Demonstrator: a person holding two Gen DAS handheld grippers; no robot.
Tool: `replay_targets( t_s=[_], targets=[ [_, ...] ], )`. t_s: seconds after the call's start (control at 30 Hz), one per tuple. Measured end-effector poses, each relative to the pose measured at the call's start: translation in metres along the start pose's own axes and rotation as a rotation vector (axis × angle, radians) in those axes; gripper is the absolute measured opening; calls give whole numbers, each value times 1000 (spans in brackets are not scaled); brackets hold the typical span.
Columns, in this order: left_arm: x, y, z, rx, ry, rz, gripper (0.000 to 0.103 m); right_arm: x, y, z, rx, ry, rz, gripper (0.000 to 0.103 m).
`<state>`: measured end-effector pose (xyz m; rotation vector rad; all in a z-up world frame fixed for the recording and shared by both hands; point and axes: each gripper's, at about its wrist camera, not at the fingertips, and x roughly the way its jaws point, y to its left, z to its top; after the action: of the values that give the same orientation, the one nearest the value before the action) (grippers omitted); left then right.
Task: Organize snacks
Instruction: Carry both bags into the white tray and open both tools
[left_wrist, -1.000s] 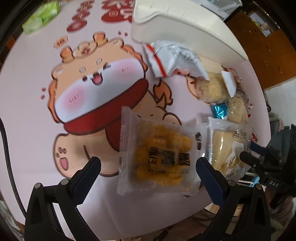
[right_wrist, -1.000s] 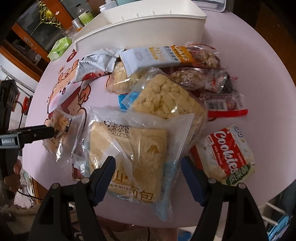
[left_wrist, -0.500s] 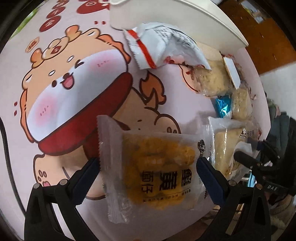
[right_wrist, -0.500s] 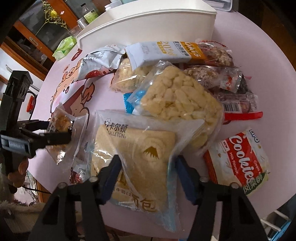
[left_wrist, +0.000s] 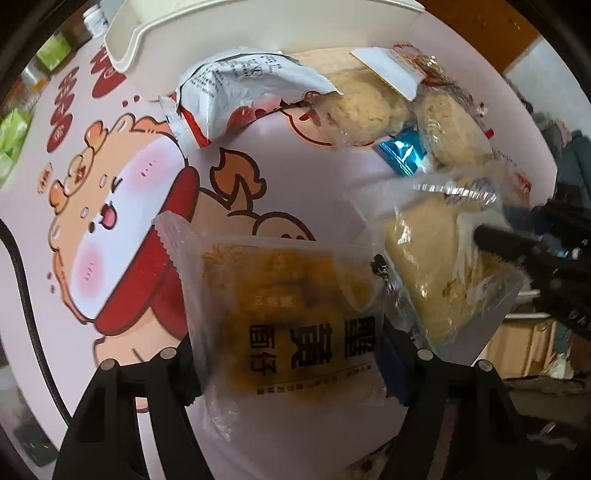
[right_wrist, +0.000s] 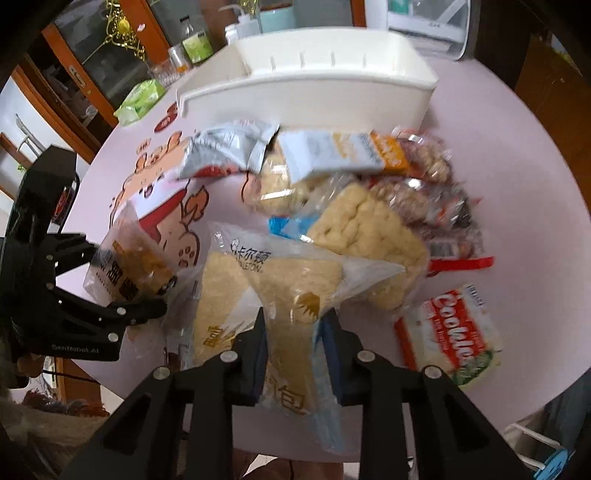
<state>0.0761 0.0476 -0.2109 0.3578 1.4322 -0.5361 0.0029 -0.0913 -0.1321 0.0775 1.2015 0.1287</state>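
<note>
My left gripper is shut on a clear packet of orange snack with black lettering, lifted off the table; it also shows in the right wrist view. My right gripper is shut on a clear bread bag, squeezing its lower middle and lifting it; the bag shows in the left wrist view. A white storage bin stands at the back of the round pink table.
Several snack packs lie in a pile before the bin: a grey pouch, a puffed-rice bag, a white-orange bar, a red Cookies pack. A green tissue pack lies far left. The table edge is near.
Both grippers have closed. The left one shut on the orange snack packet and lifted it; the right one shut on the bread bag, which now bunches up between its fingers.
</note>
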Motion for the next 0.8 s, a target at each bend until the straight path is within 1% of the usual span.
replay_targets(
  t_s=[0.07, 0.17, 0.27, 0.37, 0.43, 0.6, 0.7, 0.77, 0.8],
  targets=[
    [-7, -3, 1, 5, 4, 9, 71, -13, -4, 2, -4, -29, -10, 26],
    [-22, -6, 3, 0, 1, 3, 70, -33, -8, 6, -16, -75, -14, 26],
    [-49, -5, 4, 2, -34, 19, 70, -58, -14, 12, -42, -131, -16, 26],
    [-81, -10, 10, -32, -109, 41, 70, -86, -18, 20, -83, -192, -15, 26],
    [-99, -11, 7, -57, -163, 57, 70, -102, -23, 28, -103, -231, -14, 26],
    [-154, -23, 17, -155, -333, 151, 70, -143, -42, 53, -161, -340, 0, 26],
    [-191, -26, 19, -226, -410, 209, 70, -159, -55, 76, -178, -387, 17, 26],
    [-208, -30, 20, -259, -444, 242, 70, -166, -59, 91, -186, -411, 17, 26],
    [-221, -34, 22, -281, -471, 275, 70, -169, -60, 98, -190, -429, 10, 26]
  ],
)
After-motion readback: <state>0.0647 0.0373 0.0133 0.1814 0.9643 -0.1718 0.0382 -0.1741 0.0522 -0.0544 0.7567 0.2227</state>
